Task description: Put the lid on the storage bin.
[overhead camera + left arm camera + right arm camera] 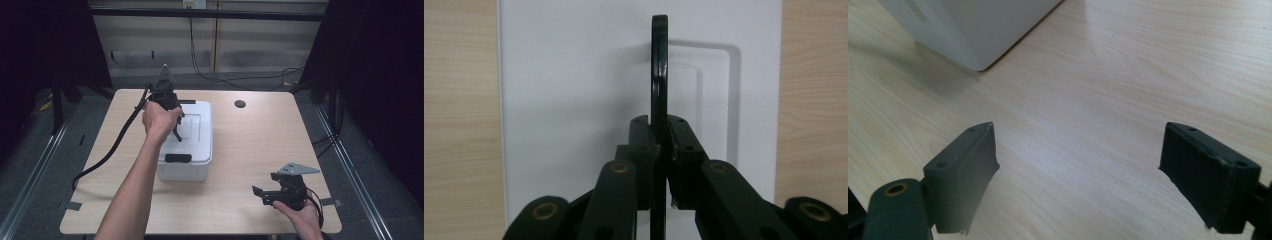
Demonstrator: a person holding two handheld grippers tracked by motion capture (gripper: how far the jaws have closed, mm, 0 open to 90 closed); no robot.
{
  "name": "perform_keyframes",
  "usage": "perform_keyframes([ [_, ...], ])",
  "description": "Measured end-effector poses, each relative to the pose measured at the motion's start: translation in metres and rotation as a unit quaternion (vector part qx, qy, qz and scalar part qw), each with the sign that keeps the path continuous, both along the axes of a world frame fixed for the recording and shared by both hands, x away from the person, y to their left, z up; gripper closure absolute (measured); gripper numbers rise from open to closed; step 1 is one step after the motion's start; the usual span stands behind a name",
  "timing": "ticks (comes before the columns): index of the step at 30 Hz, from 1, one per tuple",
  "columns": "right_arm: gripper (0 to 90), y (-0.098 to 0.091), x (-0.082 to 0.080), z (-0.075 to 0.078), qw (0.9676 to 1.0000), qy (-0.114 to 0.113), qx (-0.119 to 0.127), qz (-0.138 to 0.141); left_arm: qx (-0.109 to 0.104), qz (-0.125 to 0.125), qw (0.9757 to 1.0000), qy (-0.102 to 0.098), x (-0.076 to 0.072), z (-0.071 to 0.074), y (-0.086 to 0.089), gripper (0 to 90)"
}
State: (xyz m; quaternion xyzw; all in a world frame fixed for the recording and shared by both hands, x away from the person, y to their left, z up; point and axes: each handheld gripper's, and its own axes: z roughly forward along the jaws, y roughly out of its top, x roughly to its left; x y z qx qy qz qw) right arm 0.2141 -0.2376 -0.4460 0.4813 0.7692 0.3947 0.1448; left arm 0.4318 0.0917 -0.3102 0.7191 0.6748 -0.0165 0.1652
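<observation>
Wooden table (250, 150) holds a white box (187, 165) at left. Left gripper (659, 165) pinches its black lid handle (659, 75). Right gripper (1078, 180), near right, jaws spread wide, holding nothing.

Lab-type recording booth, not a home. Light wood-grain table (250, 150) stands alone on grey floor (30, 165), black curtains (380, 75) closing off left and right. Far side: plain beige panel wall (250, 40) with a socket (194, 4) up top and black cables (210, 75) hanging down to the floor. Metal rails (35, 165) run along the floor at both sides; tape marks (73, 205) at the table's near corners
</observation>
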Motion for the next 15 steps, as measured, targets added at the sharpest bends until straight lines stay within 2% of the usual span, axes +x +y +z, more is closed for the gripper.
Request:
perform_keyframes([
  [4, 14.3, 0.0007, -0.0005, 0.0004, 1.0000, 0.002, -0.001, 0.000, -0.005, -0.003, 1.0000, 0.002, 0.0007, -0.0066, 0.0051, 80.0],
  [5, 14.3, 0.0007, -0.0006, 0.0004, 1.0000, 0.002, -0.001, 0.000, -0.001, -0.002, 1.0000, 0.002, 0.0008, -0.0079, 0.0053, 78.9],
  [8, 14.3, 0.0005, 0.0001, 0.0001, 1.0000, 0.001, -0.002, -0.001, -0.005, -0.008, 0.9999, -0.005, 0.0007, -0.0061, 0.0059, 78.9],
  [10, 14.3, 0.0007, 0.0003, 0.0000, 1.0000, 0.002, -0.002, -0.001, -0.011, -0.011, 0.9998, -0.011, 0.0003, -0.0049, 0.0068, 75.5],
  [12, 14.2, 0.0012, 0.0000, 0.0000, 1.0000, 0.001, -0.003, 0.000, -0.007, -0.020, 0.9997, -0.014, 0.0003, -0.0038, 0.0084, 71.2],
  [13, 14.3, 0.0013, -0.0001, 0.0000, 1.0000, 0.002, -0.004, 0.001, -0.009, -0.011, 0.9998, -0.016, 0.0003, -0.0034, 0.0083, 69.0],
  [15, 14.2, 0.0015, -0.0001, 0.0000, 1.0000, 0.003, -0.004, 0.001, -0.005, -0.023, 0.9995, -0.020, 0.0006, -0.0028, 0.0102, 61.0],
])
